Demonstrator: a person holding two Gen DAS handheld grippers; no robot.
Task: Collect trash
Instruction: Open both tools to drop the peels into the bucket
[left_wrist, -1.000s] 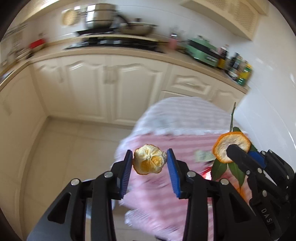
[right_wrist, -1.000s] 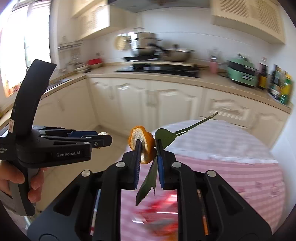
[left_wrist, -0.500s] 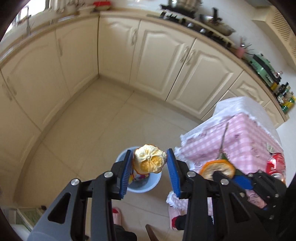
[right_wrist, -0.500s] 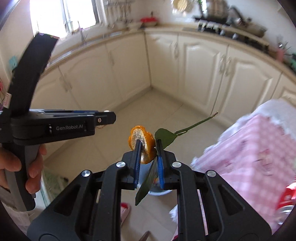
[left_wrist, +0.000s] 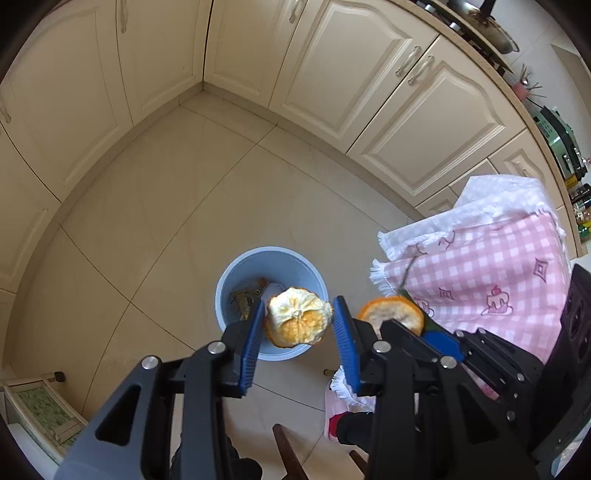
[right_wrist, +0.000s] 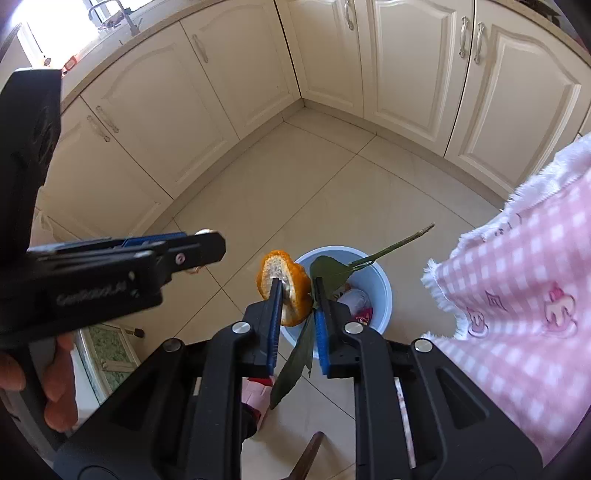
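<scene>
Cabinets (left_wrist: 388, 92): we see cream doors wrapping the far side of the room, meeting in a corner beyond the tiled floor (left_wrist: 184, 206).
Table (left_wrist: 491, 266): at our right, under a pink checked cloth with a white fringe that hangs over the near edge.
Bin (left_wrist: 314, 275): a blue round one on the floor, just left of the table; we make out some scraps at the bottom, too small to name.
Left gripper (left_wrist: 298, 325): we hold it above the bin's near rim, its blue pads (left_wrist: 253, 341) clenched on a peel (left_wrist: 297, 321), pith side toward the camera.
Right gripper (right_wrist: 295, 314): we hold it just right of the left one, over the bin (right_wrist: 380, 284) as well; it grasps a second peel (right_wrist: 291, 291) together with a leaf (right_wrist: 328, 275).
Second peel: pressed against the left pad, orange skin facing right.
Leaf: green, pinched by the right pad; its stem points far and right, and another leaf hangs down between the fingers.
</scene>
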